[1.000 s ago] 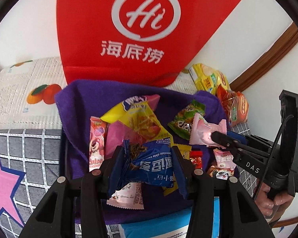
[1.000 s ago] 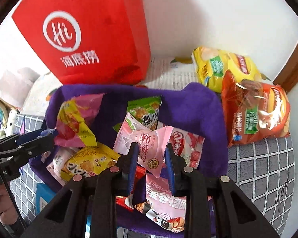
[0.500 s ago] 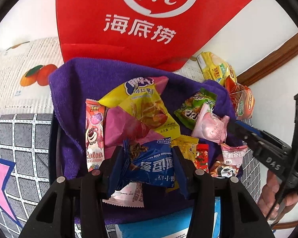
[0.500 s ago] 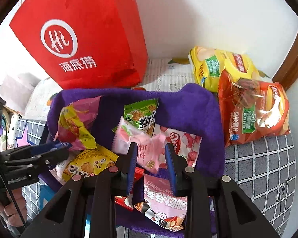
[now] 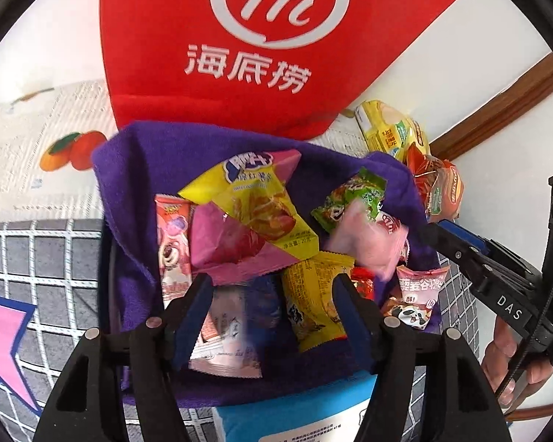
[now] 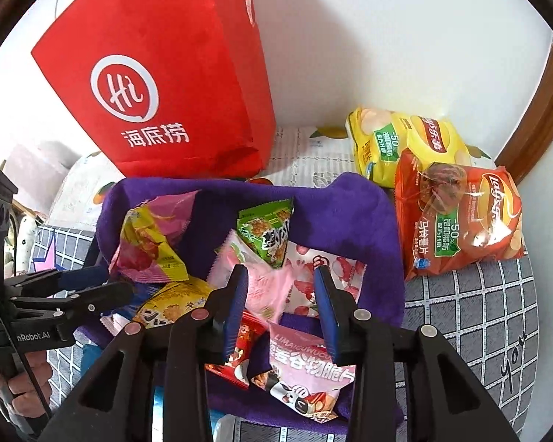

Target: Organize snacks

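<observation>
Both grippers' jaws have just been opening: the blue cookie packet point(image 5: 261, 305) has slipped from the left gripper point(image 5: 272, 309) and blurs between its parted fingers, unpressed. The pink candy packet point(image 6: 267, 289) likewise hangs blurred between the right gripper's point(image 6: 280, 305) spread fingers, above the snacks heaped in the purple-lined basket point(image 6: 350, 213).

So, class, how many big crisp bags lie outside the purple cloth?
2. The yellow crisp bag lies by the wall, right of the red paper bag; the orange crisp bag overlaps its near edge, beside the purple cloth. Others may be hidden.
</observation>
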`<action>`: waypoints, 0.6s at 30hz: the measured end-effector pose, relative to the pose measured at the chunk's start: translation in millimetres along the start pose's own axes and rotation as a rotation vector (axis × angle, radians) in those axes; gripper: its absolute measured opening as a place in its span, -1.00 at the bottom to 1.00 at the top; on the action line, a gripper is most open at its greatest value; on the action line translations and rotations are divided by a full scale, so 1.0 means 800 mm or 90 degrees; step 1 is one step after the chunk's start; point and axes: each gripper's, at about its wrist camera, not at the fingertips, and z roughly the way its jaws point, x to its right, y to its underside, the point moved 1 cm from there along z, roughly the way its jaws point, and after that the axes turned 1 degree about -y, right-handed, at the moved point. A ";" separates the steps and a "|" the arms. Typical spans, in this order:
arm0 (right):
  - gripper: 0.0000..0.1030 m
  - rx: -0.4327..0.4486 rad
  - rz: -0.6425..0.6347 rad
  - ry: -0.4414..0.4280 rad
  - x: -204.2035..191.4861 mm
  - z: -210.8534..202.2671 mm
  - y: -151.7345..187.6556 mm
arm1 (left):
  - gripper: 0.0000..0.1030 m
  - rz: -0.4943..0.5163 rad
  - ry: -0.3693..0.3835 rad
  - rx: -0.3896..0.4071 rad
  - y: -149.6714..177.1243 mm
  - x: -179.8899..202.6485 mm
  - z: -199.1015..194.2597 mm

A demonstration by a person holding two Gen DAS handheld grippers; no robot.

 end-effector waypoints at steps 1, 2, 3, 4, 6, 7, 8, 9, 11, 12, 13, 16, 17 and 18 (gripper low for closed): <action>-0.28 0.004 0.000 0.000 -0.001 -0.003 0.000 | 0.26 0.000 -0.001 0.005 0.000 0.000 -0.004; -0.28 0.008 -0.001 0.000 -0.003 -0.006 0.000 | 0.26 0.003 -0.002 0.010 0.000 0.000 -0.008; -0.28 0.011 -0.001 0.001 -0.004 -0.008 -0.001 | 0.26 0.009 -0.005 0.013 0.001 0.001 -0.011; -0.28 0.014 -0.003 0.003 -0.006 -0.012 -0.001 | 0.26 0.018 -0.013 0.018 0.001 0.004 -0.014; -0.28 0.019 -0.001 0.006 -0.011 -0.020 -0.001 | 0.26 0.035 -0.028 0.025 0.003 0.009 -0.020; -0.28 0.022 0.002 0.008 -0.012 -0.024 -0.001 | 0.28 0.045 -0.037 0.028 0.005 0.013 -0.022; -0.28 0.029 0.007 0.010 -0.014 -0.029 -0.001 | 0.30 0.051 -0.041 0.029 0.005 0.015 -0.024; -0.28 0.035 0.010 0.012 -0.015 -0.035 -0.001 | 0.30 0.059 -0.043 0.032 0.007 0.019 -0.028; -0.25 0.055 0.015 0.021 -0.018 -0.050 0.001 | 0.34 0.070 -0.045 0.039 0.009 0.024 -0.036; -0.22 0.069 0.017 0.029 -0.019 -0.060 0.003 | 0.37 0.077 -0.049 0.046 0.010 0.027 -0.042; -0.11 0.079 0.021 0.036 -0.019 -0.069 0.006 | 0.47 0.083 -0.053 0.055 0.011 0.030 -0.048; -0.01 0.087 0.030 0.039 -0.020 -0.085 0.016 | 0.54 0.093 -0.063 0.079 0.014 0.037 -0.063; -0.01 0.076 0.034 0.042 -0.021 -0.088 0.020 | 0.54 0.098 -0.066 0.084 0.015 0.039 -0.068; -0.01 0.066 0.036 0.050 -0.021 -0.091 0.024 | 0.55 0.102 -0.065 0.089 0.017 0.042 -0.073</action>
